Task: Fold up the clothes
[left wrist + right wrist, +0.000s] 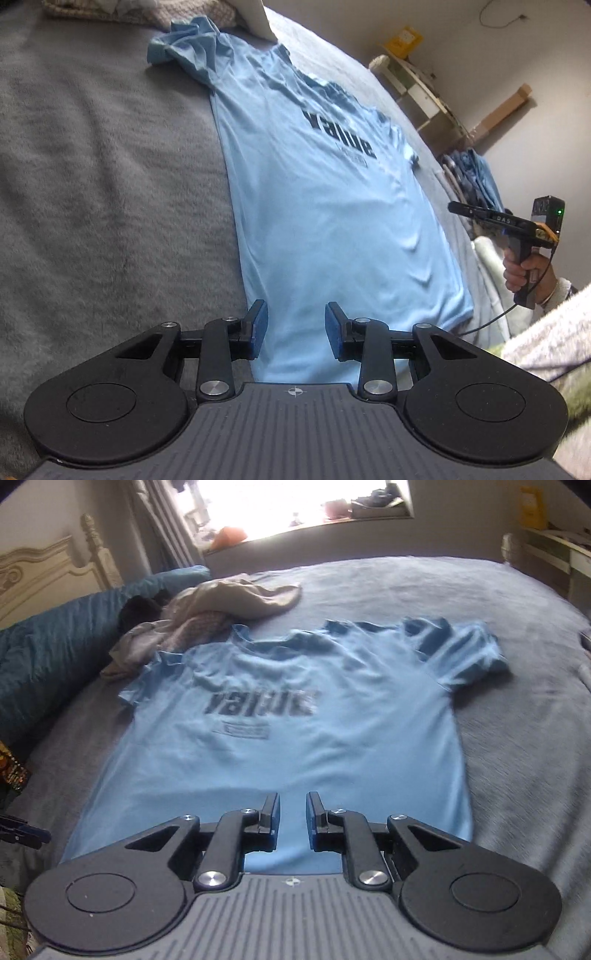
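Motion blur smears the T-shirt [332,716] print; hem hidden behind fingers [271,819].

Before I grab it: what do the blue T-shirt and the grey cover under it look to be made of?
T-shirt: thin matte knit, probably cotton jersey; it lies limp with soft wrinkles and bunched sleeves, and carries dark printed lettering. Grey cover: looks like plush fleece or a similar napped fabric, with a fuzzy, streaky pile; fibre cannot be told.

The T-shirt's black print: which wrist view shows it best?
The left wrist view: the black print on the light blue T-shirt is sharp there, though seen at a slant. In the right wrist view the print faces the camera more squarely, but it is blurred.
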A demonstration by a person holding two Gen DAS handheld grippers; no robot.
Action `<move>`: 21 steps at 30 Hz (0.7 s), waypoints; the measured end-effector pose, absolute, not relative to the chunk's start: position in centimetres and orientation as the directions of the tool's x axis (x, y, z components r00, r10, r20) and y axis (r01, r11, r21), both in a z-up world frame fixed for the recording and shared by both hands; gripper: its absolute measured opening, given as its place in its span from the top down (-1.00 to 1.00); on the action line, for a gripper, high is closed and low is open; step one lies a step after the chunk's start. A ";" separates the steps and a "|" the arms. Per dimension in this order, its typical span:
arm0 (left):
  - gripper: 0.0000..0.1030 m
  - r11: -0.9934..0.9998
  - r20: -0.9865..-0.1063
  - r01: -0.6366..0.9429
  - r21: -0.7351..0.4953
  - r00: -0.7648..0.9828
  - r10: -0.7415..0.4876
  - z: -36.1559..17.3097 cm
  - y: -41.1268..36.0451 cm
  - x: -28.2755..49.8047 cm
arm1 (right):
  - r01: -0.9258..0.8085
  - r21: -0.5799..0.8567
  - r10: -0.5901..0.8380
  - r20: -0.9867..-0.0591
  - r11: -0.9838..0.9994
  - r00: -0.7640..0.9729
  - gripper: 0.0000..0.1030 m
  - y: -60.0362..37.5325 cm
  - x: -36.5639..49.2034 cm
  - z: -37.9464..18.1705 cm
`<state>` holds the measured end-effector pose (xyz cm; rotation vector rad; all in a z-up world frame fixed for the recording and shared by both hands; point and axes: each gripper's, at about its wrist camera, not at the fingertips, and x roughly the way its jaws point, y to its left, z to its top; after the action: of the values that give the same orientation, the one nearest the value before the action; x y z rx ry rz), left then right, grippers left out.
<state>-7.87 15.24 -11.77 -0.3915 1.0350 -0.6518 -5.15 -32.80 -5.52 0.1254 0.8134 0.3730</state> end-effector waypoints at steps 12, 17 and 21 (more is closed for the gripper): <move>0.33 0.787 -0.640 0.050 -0.615 0.552 -0.535 -13.2 17.4 0.1 | -0.587 0.133 0.500 -0.689 0.799 0.524 0.67 -15.4 4.9 -5.2; 0.31 0.730 -0.606 -0.038 -0.682 0.588 -0.535 -14.3 18.5 4.4 | -0.630 0.092 0.482 -0.730 0.771 0.484 0.66 -10.3 8.1 -6.7; 0.22 0.671 -0.580 -0.107 -0.734 0.613 -0.537 -15.2 19.3 7.8 | -0.640 0.100 0.474 -0.760 0.762 0.445 0.67 -7.9 10.0 -8.6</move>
<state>7.79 19.30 -15.22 -0.8193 0.8963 -0.2828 9.97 -7.88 -8.59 -0.2130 0.8665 0.6963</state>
